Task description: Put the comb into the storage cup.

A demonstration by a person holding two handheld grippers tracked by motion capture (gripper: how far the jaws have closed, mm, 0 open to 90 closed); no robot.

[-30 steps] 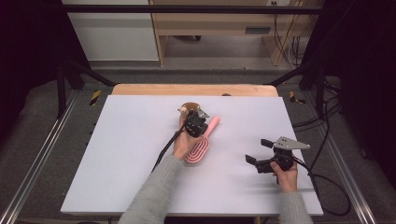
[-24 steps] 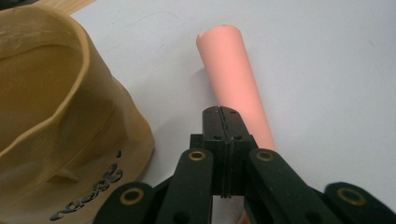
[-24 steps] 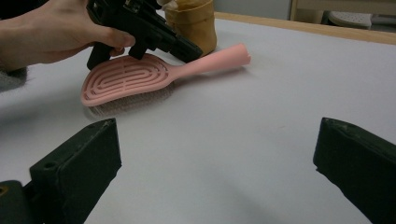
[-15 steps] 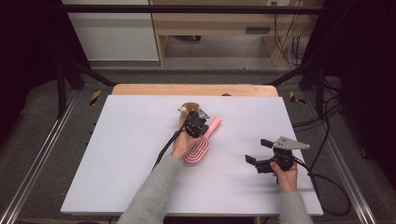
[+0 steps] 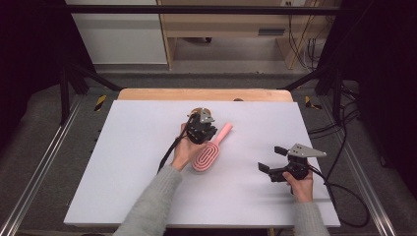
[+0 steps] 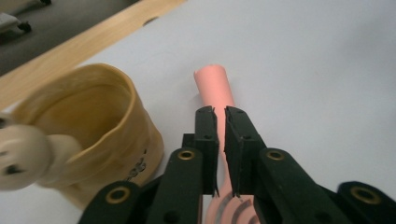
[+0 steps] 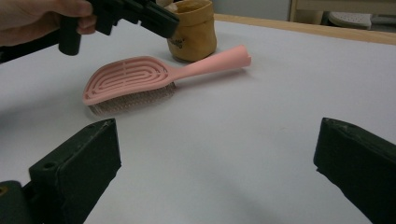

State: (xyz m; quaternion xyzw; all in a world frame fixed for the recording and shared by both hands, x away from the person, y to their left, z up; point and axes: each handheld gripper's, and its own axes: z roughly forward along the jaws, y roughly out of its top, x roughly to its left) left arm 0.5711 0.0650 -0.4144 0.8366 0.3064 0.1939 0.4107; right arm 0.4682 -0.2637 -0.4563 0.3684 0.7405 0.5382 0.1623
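Two hand-held grippers work over a white counter (image 5: 123,162): the left hand-held gripper (image 6: 219,116) hangs just above the handle of the pink hairbrush (image 5: 210,150), its jaws nearly together with a narrow gap that has just been widening, nothing between them. The hairbrush lies flat, bristles down, its handle end just beside the tan cup (image 7: 192,28). The right hand-held gripper (image 5: 274,159) sits well apart from the hairbrush, jaws wide and empty.
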